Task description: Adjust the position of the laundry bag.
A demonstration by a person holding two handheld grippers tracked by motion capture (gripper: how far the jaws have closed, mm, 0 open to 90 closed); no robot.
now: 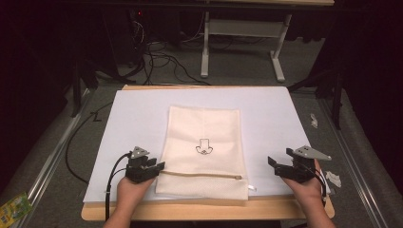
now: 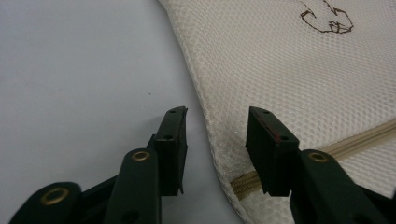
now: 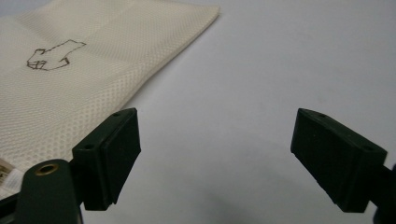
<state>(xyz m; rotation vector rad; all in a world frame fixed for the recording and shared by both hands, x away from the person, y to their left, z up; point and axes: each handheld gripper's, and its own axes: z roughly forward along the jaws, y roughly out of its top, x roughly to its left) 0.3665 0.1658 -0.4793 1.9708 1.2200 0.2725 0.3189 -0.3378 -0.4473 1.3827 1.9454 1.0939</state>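
Left gripper view: bag (image 2: pixel 299 79) edge between jaws

Wooden table (image 1: pixel 304 213) carries white sheet (image 1: pixel 271 118); cream mesh zip bag (image 1: pixel 202 128) lies flat on sheet

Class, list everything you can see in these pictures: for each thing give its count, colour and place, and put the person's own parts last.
Mesh pouch: one, cream, middle of the sheet, zip near the person.
Sheet: one, white, covering the board.
Board: one, light wood, under the sheet.
Scraps: a few, white, right of the board.
Packet: one, green-yellow, bottom left.
Left gripper: one, black, open, straddling the pouch's edge by the zip.
Right gripper: one, black, open, over bare sheet.
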